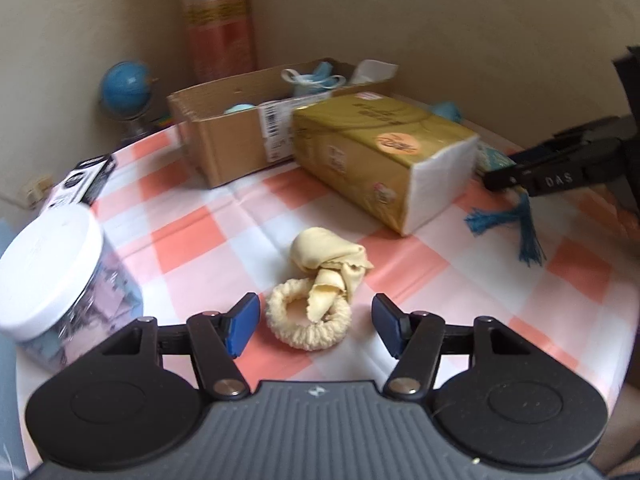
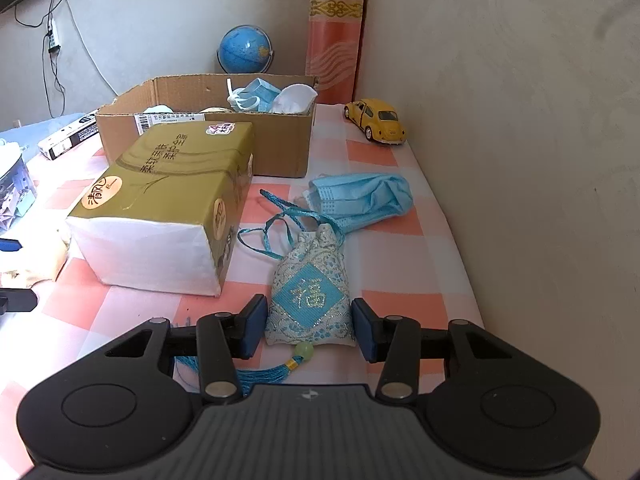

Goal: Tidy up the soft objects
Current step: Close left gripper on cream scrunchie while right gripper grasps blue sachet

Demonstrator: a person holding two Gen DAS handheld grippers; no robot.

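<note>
Left wrist view: the left gripper (image 1: 312,322) hovers low, fingers spread wide around a cream scrunchie (image 1: 310,312). Rightward, the right gripper (image 2: 308,328) straddles a blue sachet (image 2: 310,300), fingers released, on the checkered tabletop (image 2: 400,236) beside a beige wall (image 2: 500,120).

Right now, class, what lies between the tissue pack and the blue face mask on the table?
The right wrist view shows the pouch's blue cord between tissue pack and mask.
</note>
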